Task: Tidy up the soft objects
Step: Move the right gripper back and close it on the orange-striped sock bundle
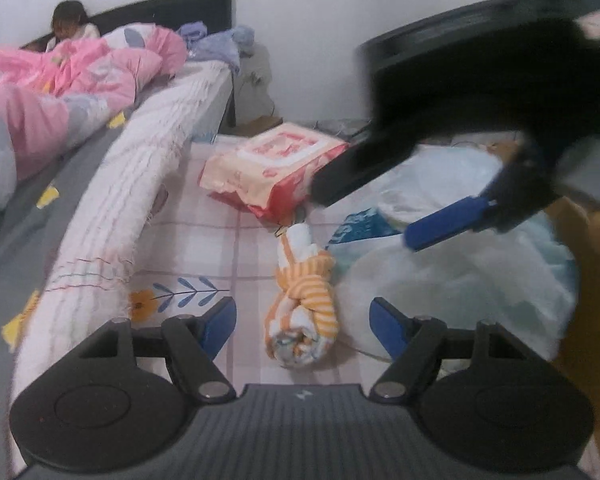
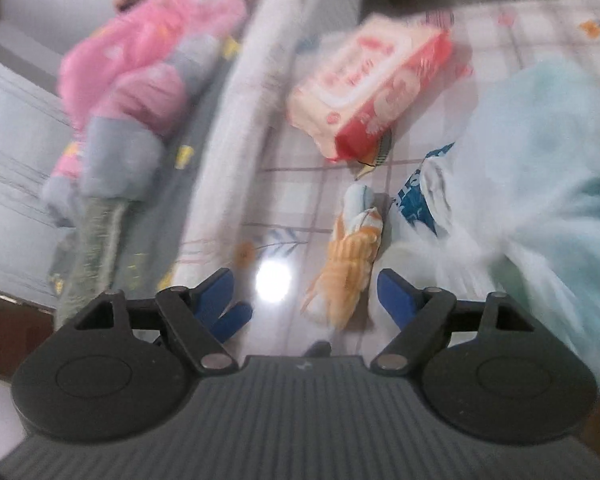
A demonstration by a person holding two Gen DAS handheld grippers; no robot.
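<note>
Both my grippers, left gripper (image 1: 302, 322) and right gripper (image 2: 306, 294), gape empty. Only the left view shows a person (image 1: 70, 24) at 10 o'clock; rolled cloth (image 1: 304, 312) ahead.

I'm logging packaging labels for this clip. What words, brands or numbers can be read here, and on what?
None can be read.
Red and pink wipes pack: printing on top and side, too blurred to read.
White plastic bag: large blue lettering, creased and partly hidden, unreadable.
Grey gripper body: one small pale mark, not legible.

Pack of wet wipes (image 1: 272, 164) sits mid-frame on the checked sheet (image 1: 228, 240). Pink quilt (image 1: 80, 72) upper left, someone (image 1: 70, 24) sitting behind it.
</note>
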